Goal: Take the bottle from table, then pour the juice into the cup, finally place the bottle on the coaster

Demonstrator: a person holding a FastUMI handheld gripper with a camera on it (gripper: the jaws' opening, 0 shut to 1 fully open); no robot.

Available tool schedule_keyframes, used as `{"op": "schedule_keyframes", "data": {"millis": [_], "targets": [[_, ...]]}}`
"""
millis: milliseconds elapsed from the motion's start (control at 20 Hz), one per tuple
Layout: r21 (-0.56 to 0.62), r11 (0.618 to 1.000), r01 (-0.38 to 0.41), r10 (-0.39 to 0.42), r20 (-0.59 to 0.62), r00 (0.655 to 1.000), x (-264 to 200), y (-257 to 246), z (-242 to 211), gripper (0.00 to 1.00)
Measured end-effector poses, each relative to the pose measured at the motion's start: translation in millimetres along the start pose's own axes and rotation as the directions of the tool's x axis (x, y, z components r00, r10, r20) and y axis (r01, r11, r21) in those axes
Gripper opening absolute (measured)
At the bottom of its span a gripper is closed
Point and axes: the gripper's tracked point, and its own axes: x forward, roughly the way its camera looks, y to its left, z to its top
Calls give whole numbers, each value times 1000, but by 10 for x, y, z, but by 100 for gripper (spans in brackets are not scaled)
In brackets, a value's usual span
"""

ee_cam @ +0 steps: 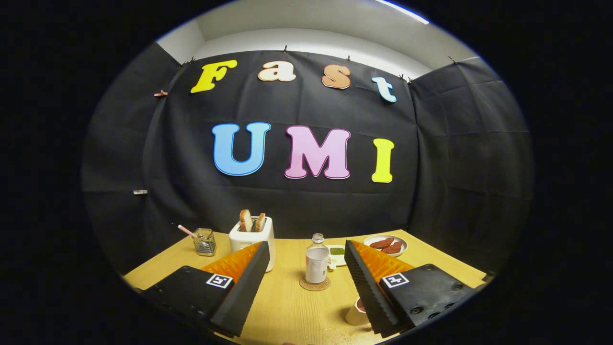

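The gripper (306,268) fingers stand wide apart, holding nothing. The clear lidded bottle of pale juice (317,258) stands upright on the round cork coaster (314,283), just beyond them. Risk: the small white cup (355,314), touching the right finger, could tip if nudged.

1. My gripper (304,275) has two wedge-shaped fingers that taper toward their tips, and they stand wide apart with nothing pressed between them.
2. The inner face of the right-hand finger (364,282) is ribbed in fine ridges; the left-hand one shows a smooth flat edge.
3. Behind each finger I see a textured, faceted shell sloping up to the tip.
4. Each finger sits on a matte black block with rounded corners.
5. Each block carries a small square black-and-white marker.
6. The right block has several recessed screw holes along its outer edge.
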Motion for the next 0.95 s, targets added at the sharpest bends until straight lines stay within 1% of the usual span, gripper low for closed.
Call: {"op": "schedule_keyframes", "data": {"millis": [200,450,950], "targets": [[3,999,-36,36,6,999,-126,-84,118,97],[17,997,-69,69,6,998,-163,-147,157,97],[28,996,-88,88,7,996,-250,-160,139,97]]}}
